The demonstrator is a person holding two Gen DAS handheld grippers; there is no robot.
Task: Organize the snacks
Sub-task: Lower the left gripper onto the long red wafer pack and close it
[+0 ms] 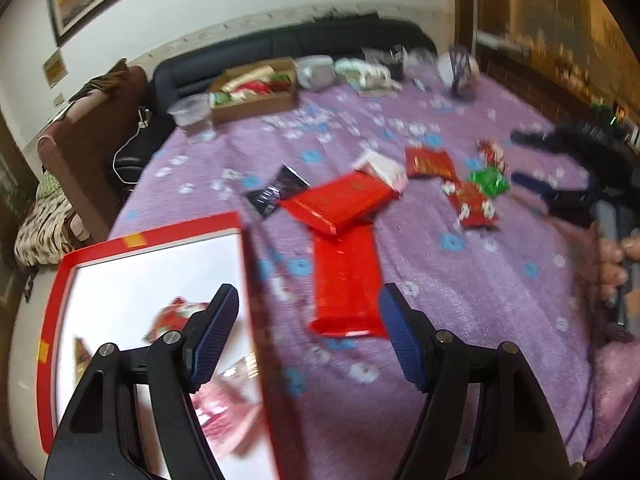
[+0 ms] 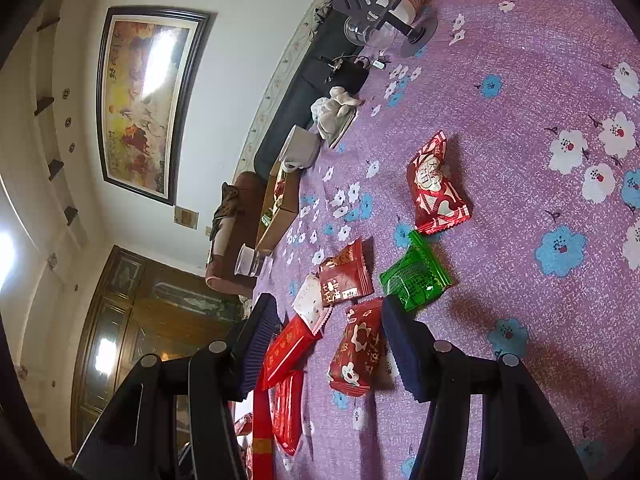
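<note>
We hold two grippers above a table draped in a purple plush tablecloth (image 2: 520, 92) printed with white and blue flowers, where a loose scatter of wrapped snacks lies. Our left gripper (image 1: 308, 340) has its blue ribbed fingers spread wide with nothing between them, straddling the right wall of a red-rimmed, white-lined box (image 1: 152, 248); a few red and pink packets show blurred inside it. Just beyond the box wall, two long glossy red foil packets (image 1: 344, 284) lie touching, one crossed over the other's far end, with a small black sachet (image 1: 276, 192) beside them.

Our right gripper (image 2: 328, 340) also stands open and empty, tilted over the cloth. Between its dark ridged pads lies a red crinkle-edged packet with white flower shapes (image 2: 356, 348). Just past it are a shiny green packet (image 2: 414, 276), a brown-red packet with white lettering (image 2: 346, 274) and a white speckled sachet (image 2: 308, 302); a plump red-and-white pillow packet (image 2: 434, 186) sits farther off, apart from the rest.

At the table's far edge stand a cardboard box (image 1: 256, 88) holding more wrappers and a clear plastic cup (image 1: 192, 114).
</note>
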